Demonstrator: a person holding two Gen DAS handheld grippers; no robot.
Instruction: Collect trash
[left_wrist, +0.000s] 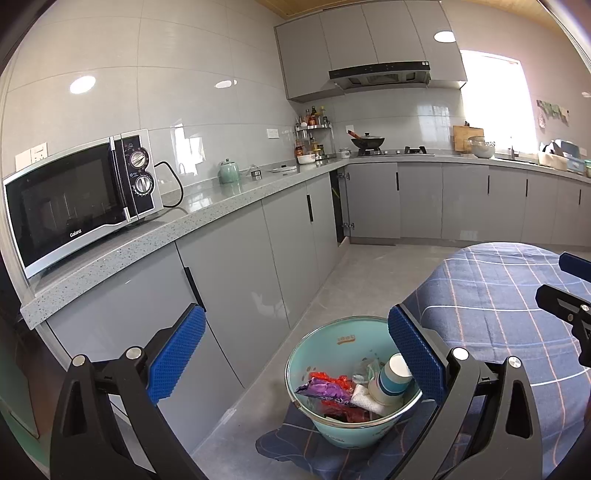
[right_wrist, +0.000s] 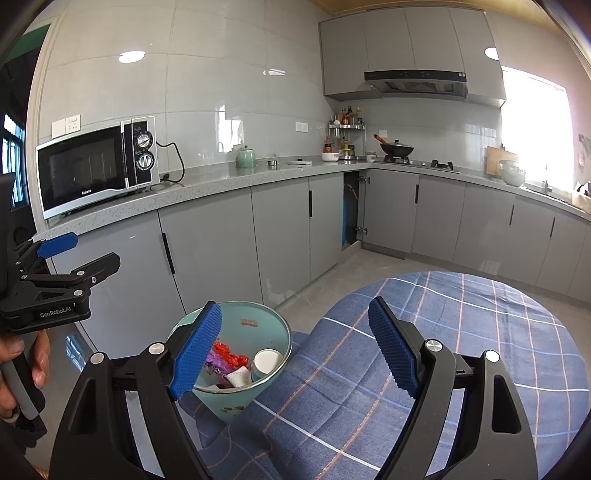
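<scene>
A pale turquoise bin (left_wrist: 334, 430) stands on the floor, pressed against the hanging edge of a blue checked cloth (left_wrist: 498, 295) that covers a round table. Inside it lie a crumpled purple wrapper (left_wrist: 323, 391), something red and crinkled (left_wrist: 332, 380), a white wad of tissue (left_wrist: 364, 400) and a paper cup (left_wrist: 389, 380) with blue bands (its white inside shows from the right wrist view). The left gripper (left_wrist: 295, 354) holds its blue pads wide apart with nothing between them, the bin showing beyond its right pad. The right gripper (right_wrist: 295, 347) stands equally spread and empty above the cloth and bin rim.

The floor is grey tile. A speckled grey counter (left_wrist: 221, 206) runs along the wall above grey cabinets, carrying a microwave (left_wrist: 81, 195), a green jar (left_wrist: 229, 171) and, farther on, a wok (left_wrist: 367, 141) on the hob under an extractor hood.
</scene>
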